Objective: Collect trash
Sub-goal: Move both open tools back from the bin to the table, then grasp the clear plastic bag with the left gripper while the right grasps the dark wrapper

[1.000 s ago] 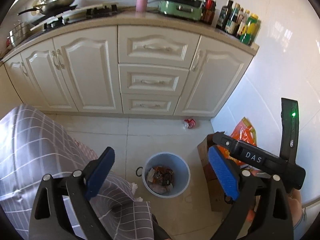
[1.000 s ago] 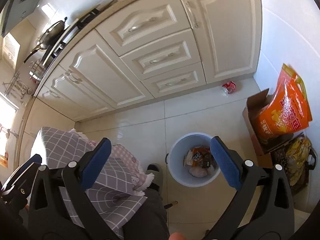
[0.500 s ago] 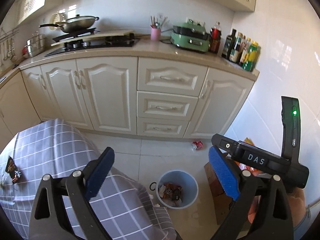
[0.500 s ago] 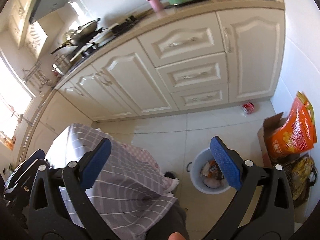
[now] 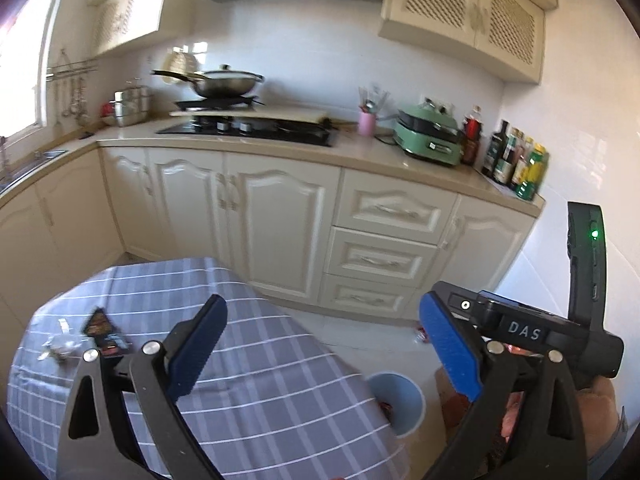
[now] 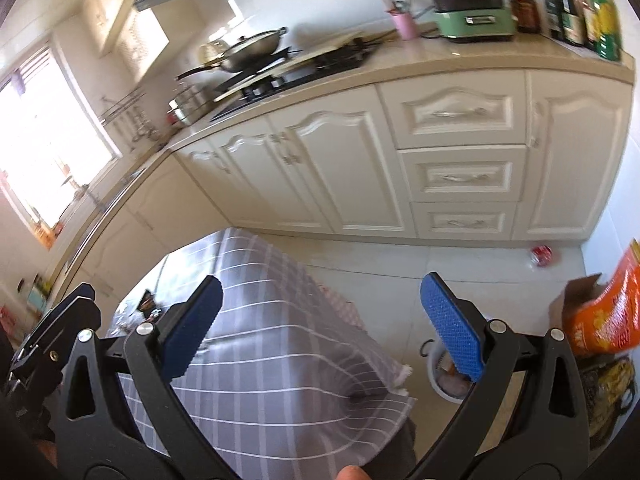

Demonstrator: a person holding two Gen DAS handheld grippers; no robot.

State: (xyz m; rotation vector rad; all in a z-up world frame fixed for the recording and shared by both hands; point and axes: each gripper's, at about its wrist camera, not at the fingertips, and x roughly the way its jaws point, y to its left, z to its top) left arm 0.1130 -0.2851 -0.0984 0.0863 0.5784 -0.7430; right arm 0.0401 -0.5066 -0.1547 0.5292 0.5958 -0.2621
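Cream kitchen, table under a grey checked cloth [image 5: 260,380], both tools raised and holding nothing.

We hold the left gripper [image 5: 320,354] and right gripper [image 6: 320,326] with jaws spread wide. The trash, a dark snack wrapper [image 5: 105,330] beside a crumpled clear wrapper [image 5: 60,348], lies on the cloth's far left; a red crushed can [image 6: 542,255] sits on the floor tiles by the cabinets. The pale blue round bin [image 5: 402,402] stands beside the table. We judge a pinch could snag cloth and drag everything, since the wrappers lie flat.
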